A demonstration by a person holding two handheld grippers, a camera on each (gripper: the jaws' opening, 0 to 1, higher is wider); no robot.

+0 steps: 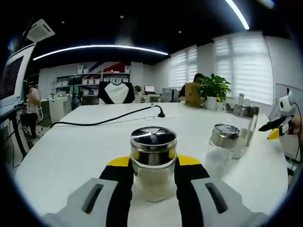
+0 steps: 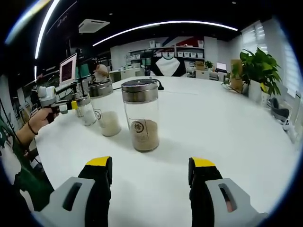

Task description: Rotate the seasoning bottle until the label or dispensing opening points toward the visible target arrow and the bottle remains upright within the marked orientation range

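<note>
A: What could have gone wrong from there?

B: The left claw (image 1: pixel 152 177) pinched a short seasoning bottle (image 1: pixel 153 161) low on its glass. Twisted too fast, it might have slipped or tipped on the white tabletop (image 1: pixel 71 151). I saw no target arrow, so overshooting was a risk.

A: And its neighbours?

B: At three o'clock of the held bottle, a second shaker (image 1: pixel 221 146) and a taller jar (image 1: pixel 244 127) stood just beside each other; a wide swing could have knocked them.

A: The other claw?

B: The right claw (image 2: pixel 150 182) was spread wide, holding nothing, well short of the brown-filled jar (image 2: pixel 142 120) at twelve o'clock.
</note>
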